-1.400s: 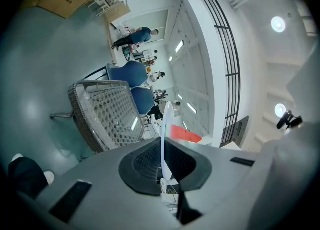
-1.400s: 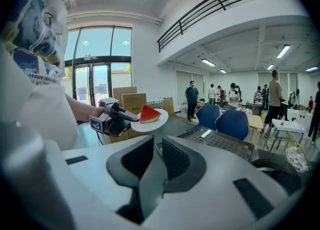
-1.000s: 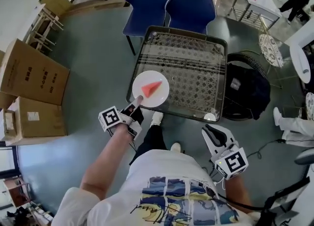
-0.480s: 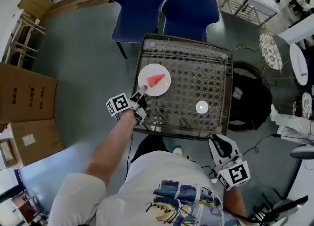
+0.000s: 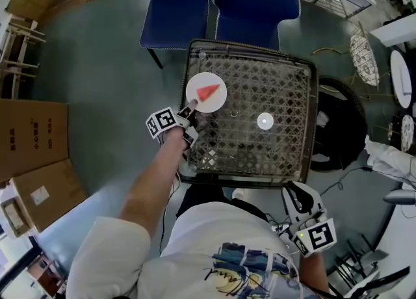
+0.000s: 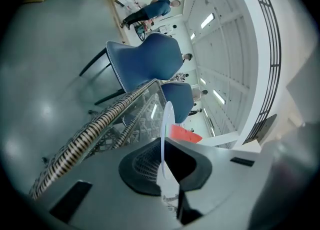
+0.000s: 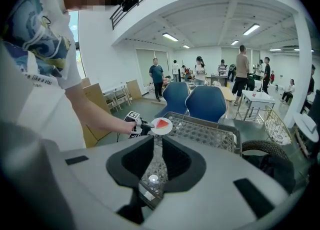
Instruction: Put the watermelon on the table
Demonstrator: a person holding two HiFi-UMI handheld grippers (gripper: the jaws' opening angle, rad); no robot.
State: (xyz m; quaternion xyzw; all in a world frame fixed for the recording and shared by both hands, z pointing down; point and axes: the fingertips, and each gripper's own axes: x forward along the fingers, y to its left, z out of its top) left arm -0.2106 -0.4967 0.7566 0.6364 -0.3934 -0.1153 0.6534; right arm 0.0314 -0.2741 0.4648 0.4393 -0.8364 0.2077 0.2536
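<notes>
Plate (image 5: 198, 83) carried farther over table (image 5: 279, 96), rim clenched in left claw (image 5: 190, 105), watermelon (image 5: 208, 92) beyond.

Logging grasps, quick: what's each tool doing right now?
Left tool: shut on the plate rim, watermelon aboard.
Right tool: open, empty.

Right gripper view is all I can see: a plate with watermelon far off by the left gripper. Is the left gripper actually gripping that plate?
Observer: Yes. In the left gripper view the left gripper is clamped on the rim of the plate, seen edge-on between its jaws.
Operator: Where is the plate over the table?
Observer: In the head view it sits toward the far-left corner of the table, with the watermelon slice at its middle. Contact with the top is unclear.
Operator: And my right gripper?
Observer: The right gripper is off the table, just past its near-right corner.
</notes>
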